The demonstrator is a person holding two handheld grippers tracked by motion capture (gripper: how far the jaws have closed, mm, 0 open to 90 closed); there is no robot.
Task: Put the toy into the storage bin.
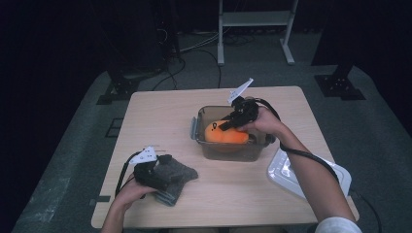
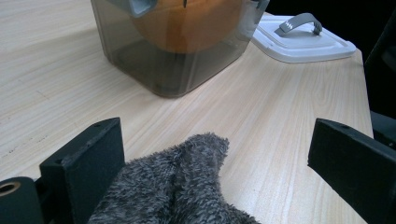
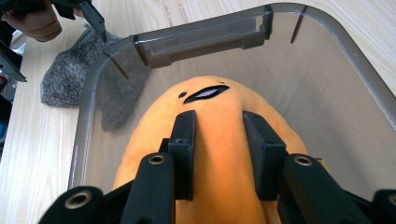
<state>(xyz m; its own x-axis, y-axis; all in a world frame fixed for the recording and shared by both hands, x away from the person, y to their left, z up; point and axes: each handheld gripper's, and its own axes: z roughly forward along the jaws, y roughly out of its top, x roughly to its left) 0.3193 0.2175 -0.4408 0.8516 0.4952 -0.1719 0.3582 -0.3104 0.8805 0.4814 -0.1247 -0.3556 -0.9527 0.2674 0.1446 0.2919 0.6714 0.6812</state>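
Plush toy, orange with a dark face mark, lies inside the clear storage bin near the middle of the wooden table; the step in hand appears to be setting it down in the bin and letting go.

Left side: the left gripper rests on the grey fleece cloth at the near left of the table. In the left gripper view its jaws stand wide apart, with a fold of the cloth rising between them; the left pad looks to touch the pile, the right pad is well clear of it. Nothing is clamped.

Centre: the right gripper reaches down into the bin from the far right. In the right gripper view the two jaws straddle a ridge of the toy. The opening is narrow, and the pads lie against the plush on both sides. Whether they press or merely rest cannot be told with certainty; the fabric between them looks slightly bunched, so a light grip is the likelier reading.

Right side: the white lid with its grey handle lies flat at the table edge, apart from the bin.

Next move, as judged: widen the right jaws fully, lift straight up clear of the bin wall, then deal with the cloth or the lid.
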